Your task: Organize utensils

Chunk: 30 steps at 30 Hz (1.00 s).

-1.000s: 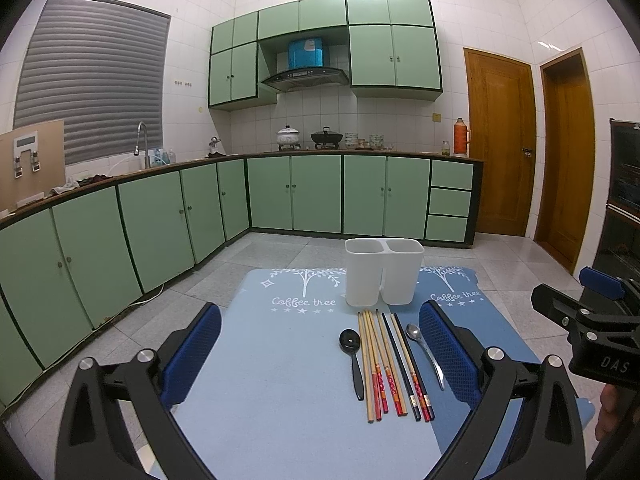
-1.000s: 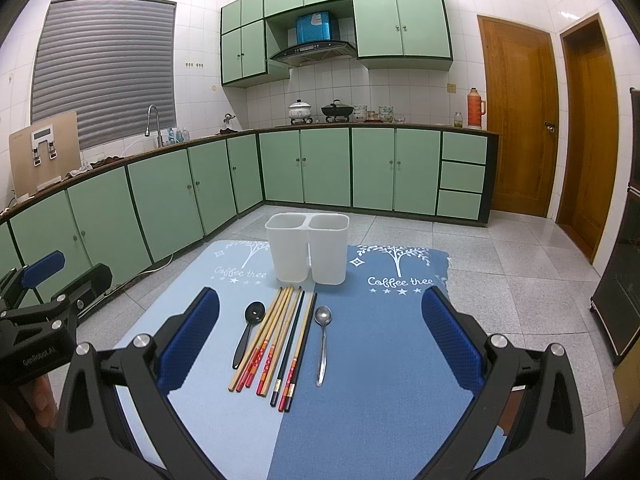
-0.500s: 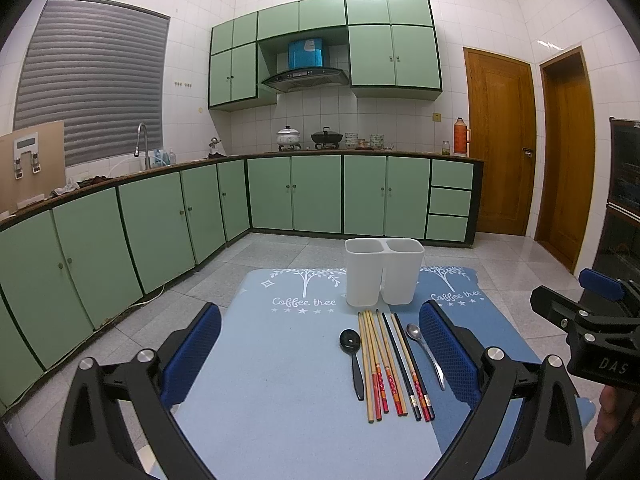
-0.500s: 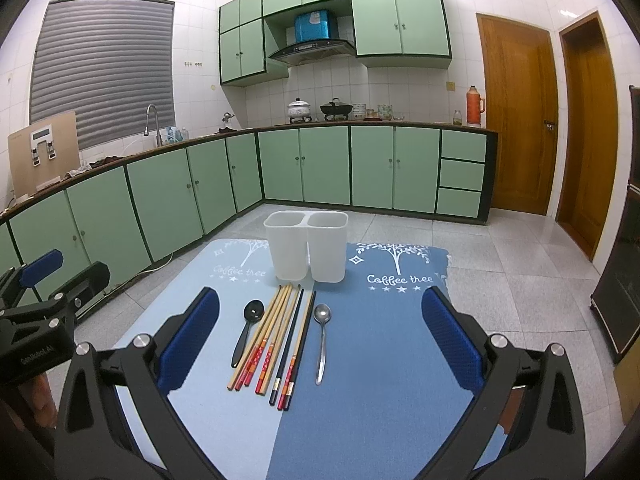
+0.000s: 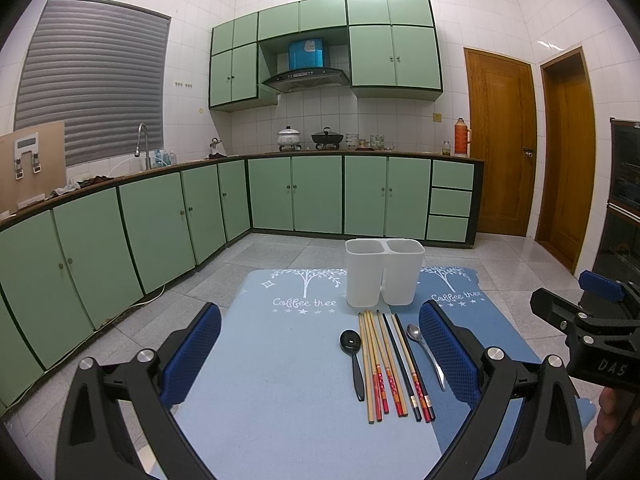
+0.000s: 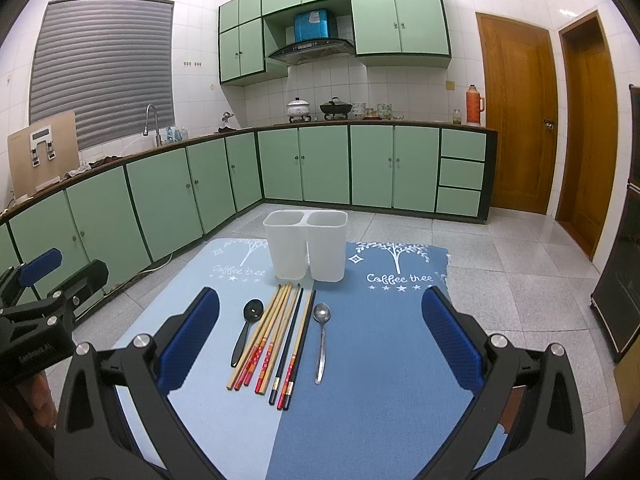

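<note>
A white two-compartment holder (image 5: 384, 272) (image 6: 306, 246) stands upright at the far side of a blue mat (image 5: 280, 360) (image 6: 380, 360). In front of it lie a black spoon (image 5: 354, 360) (image 6: 246, 330), several chopsticks (image 5: 394, 364) (image 6: 280, 340) and a metal spoon (image 5: 426, 350) (image 6: 321, 340), side by side. My left gripper (image 5: 320, 348) is open and empty, above the mat's left part. My right gripper (image 6: 320, 336) is open and empty, above the utensils. Each gripper shows at the edge of the other's view.
The mat lies on a table with a grey tiled floor (image 6: 520, 280) beyond. Green base cabinets (image 5: 160, 232) run along the left and back. Wooden doors (image 5: 500, 144) stand at the right. A dark cabinet (image 6: 620, 280) is at the far right.
The right gripper's view has crept slightly forward toward the utensils. The left gripper is nearly still. Nothing was grasped or moved.
</note>
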### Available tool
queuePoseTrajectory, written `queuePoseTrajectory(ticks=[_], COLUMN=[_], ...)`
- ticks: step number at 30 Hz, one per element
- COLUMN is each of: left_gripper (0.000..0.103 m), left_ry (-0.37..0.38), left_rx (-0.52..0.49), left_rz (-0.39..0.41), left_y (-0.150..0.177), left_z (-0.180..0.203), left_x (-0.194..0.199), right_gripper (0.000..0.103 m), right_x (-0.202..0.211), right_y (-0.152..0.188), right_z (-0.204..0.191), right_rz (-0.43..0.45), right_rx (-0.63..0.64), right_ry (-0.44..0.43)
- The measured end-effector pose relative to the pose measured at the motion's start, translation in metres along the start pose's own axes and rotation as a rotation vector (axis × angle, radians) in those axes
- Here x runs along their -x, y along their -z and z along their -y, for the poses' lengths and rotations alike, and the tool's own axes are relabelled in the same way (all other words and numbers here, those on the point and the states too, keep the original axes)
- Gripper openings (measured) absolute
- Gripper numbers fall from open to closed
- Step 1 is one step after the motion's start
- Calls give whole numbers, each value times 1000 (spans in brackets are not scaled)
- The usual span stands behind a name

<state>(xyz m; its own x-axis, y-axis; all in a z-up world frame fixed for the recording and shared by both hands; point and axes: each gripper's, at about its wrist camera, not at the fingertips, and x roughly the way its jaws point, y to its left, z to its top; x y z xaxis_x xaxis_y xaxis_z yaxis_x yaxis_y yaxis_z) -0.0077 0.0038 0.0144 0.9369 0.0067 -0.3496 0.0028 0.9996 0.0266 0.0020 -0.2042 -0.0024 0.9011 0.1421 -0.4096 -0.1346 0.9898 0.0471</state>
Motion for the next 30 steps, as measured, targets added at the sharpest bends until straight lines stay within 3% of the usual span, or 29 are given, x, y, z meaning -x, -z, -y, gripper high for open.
queuePoseTrajectory(ticks=[13,19,25,30], left_gripper=[97,97,97,97], left_ry=[-2,-4,-27,-58], left_rx=[2,1,0,-18], left_rz=[-6,-26,-90,-187], left_y=[-2,-4,1,7], left_z=[-4,-5,-10,-20], left_x=[0,-12,-48,-97], right_gripper=[98,98,98,98], right_x=[-1,-21,-54,-105], right_y=[4,4,2,0], right_z=[0,5,13,23], right_rz=[-13,-37,-103,-228], right_rx=[-4,-9,-5,-13], right_ry=[2,7,34,42])
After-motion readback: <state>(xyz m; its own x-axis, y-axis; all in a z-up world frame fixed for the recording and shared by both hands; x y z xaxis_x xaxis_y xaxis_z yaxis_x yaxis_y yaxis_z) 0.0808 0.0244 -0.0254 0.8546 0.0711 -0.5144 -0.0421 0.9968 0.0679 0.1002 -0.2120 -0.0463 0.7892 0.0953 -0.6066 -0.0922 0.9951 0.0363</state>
